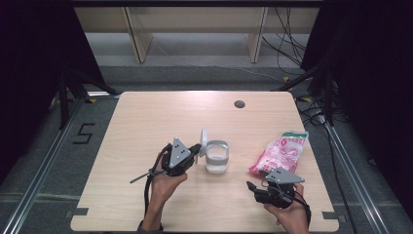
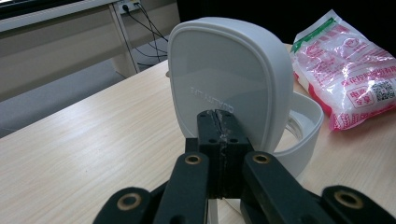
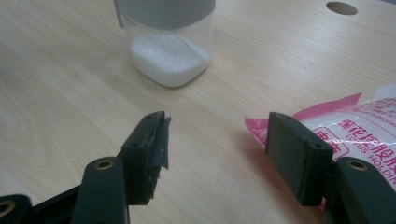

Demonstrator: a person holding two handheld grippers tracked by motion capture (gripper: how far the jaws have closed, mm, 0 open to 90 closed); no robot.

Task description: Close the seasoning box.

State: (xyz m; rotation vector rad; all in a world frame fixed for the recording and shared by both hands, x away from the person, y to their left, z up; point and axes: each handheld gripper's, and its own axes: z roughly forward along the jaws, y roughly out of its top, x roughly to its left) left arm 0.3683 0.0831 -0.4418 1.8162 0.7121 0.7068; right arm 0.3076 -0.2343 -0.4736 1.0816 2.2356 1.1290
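Observation:
A clear jar [image 1: 216, 161] with white grains in its bottom [image 3: 170, 58] stands mid-table. Its white hinged lid [image 1: 204, 138] is raised upright and faces my left gripper [image 2: 219, 126] broadside [image 2: 224, 65]. That gripper [image 1: 197, 150] comes in from the jar's left, jaws shut together, tips against the lower face of the lid. Whether they pinch any part of it I cannot tell. My right gripper [image 1: 253, 187] hovers low near the front right, open [image 3: 215, 140], with bare table between its jaws. A pink and white bag [image 1: 282, 151] lies just beside its right jaw [image 3: 355, 121].
The bag [image 2: 345, 65] lies right of the jar's white rim [image 2: 308, 126]. A round cable hole [image 1: 239, 104] sits in the table's far side. Beyond the table stand wooden furniture legs and loose cables on the floor.

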